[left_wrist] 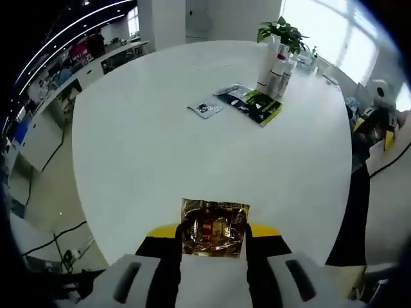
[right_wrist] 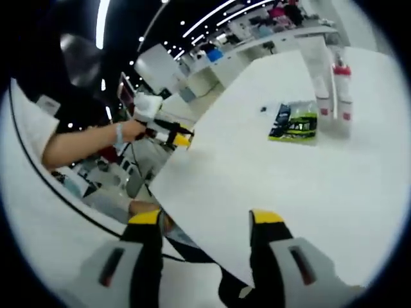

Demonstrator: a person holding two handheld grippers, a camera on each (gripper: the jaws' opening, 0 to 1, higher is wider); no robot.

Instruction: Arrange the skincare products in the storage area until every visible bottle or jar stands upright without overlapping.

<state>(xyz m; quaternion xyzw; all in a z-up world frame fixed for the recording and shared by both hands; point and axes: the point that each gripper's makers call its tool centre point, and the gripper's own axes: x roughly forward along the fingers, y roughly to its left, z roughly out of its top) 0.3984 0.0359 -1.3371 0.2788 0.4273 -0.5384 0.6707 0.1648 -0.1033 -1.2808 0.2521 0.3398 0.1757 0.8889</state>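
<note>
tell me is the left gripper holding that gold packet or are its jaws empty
Holding it. In the left gripper view the left gripper has its jaws closed on the crinkled gold packet, at the near edge of the white table.

No lettering could be read anywhere as I worked. The crinkled gold foil sachet [left_wrist: 214, 228] between my left gripper's [left_wrist: 214, 239] jaws bore a small red mark, too blurred to make out. The black-and-lime flat packets [left_wrist: 252, 104] and the tall white red-banded bottles [left_wrist: 276, 69] on the round white table [left_wrist: 141, 147] carried print I could not decipher.
</note>
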